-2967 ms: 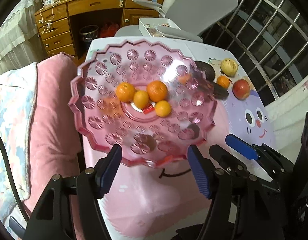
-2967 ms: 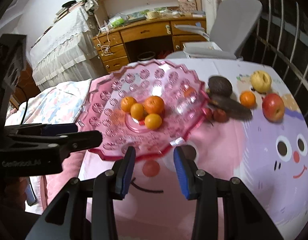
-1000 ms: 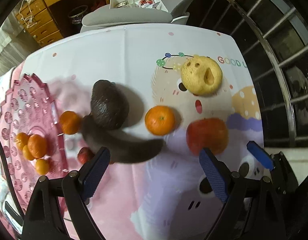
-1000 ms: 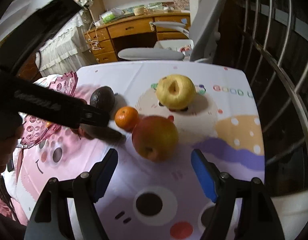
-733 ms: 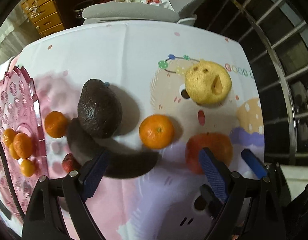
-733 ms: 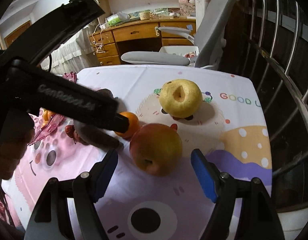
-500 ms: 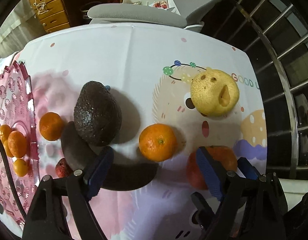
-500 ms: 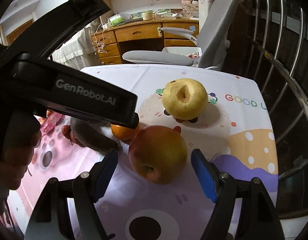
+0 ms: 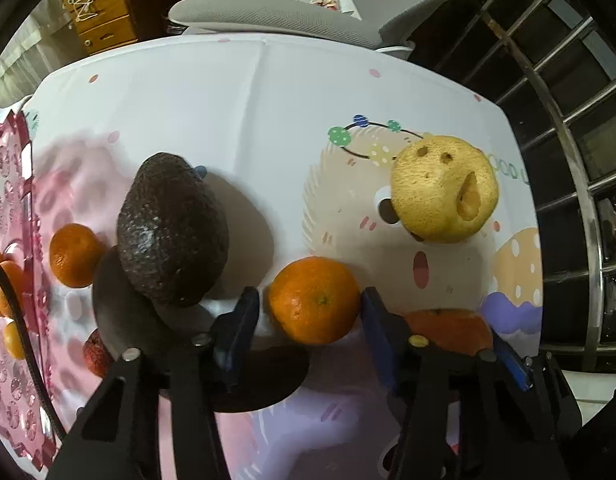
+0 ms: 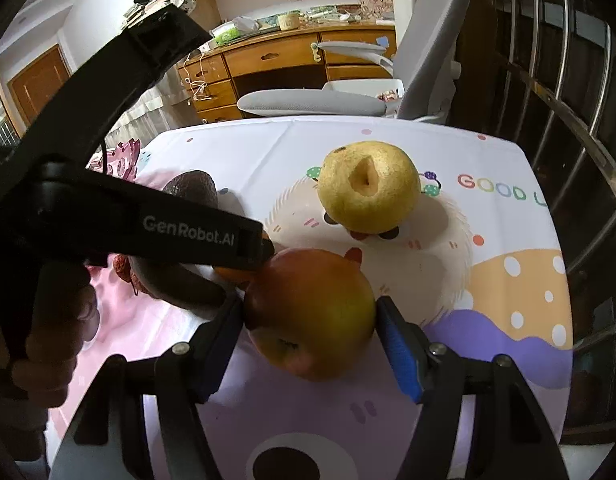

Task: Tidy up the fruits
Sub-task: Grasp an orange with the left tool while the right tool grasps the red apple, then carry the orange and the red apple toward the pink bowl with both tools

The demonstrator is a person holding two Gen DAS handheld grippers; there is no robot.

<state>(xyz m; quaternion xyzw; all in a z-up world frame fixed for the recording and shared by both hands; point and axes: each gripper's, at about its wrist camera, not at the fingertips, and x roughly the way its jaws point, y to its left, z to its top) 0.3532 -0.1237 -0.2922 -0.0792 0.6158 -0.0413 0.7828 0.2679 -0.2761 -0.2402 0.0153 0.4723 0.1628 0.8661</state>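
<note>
My left gripper (image 9: pixel 310 316) has closed around a tangerine (image 9: pixel 314 300); both blue pads touch its sides on the tablecloth. My right gripper (image 10: pixel 310 320) has closed around a red-yellow apple (image 10: pixel 312 312), pads against both sides. A dark avocado (image 9: pixel 173 228) lies left of the tangerine. A yellow pear (image 9: pixel 444 188) sits behind; it also shows in the right wrist view (image 10: pixel 368 192). The pink glass plate (image 9: pixel 11 208) with several tangerines is at the far left.
A second tangerine (image 9: pixel 71 254) and a small red fruit (image 9: pixel 93 352) lie by the plate's rim. A grey office chair (image 10: pixel 320 104) and wooden desk (image 10: pixel 267 60) stand beyond the table. A metal railing (image 10: pixel 568 120) runs along the right.
Both grippers moved forward from the plate to the fruits on the right. The left jaws narrowed onto the tangerine, the right jaws onto the apple.
</note>
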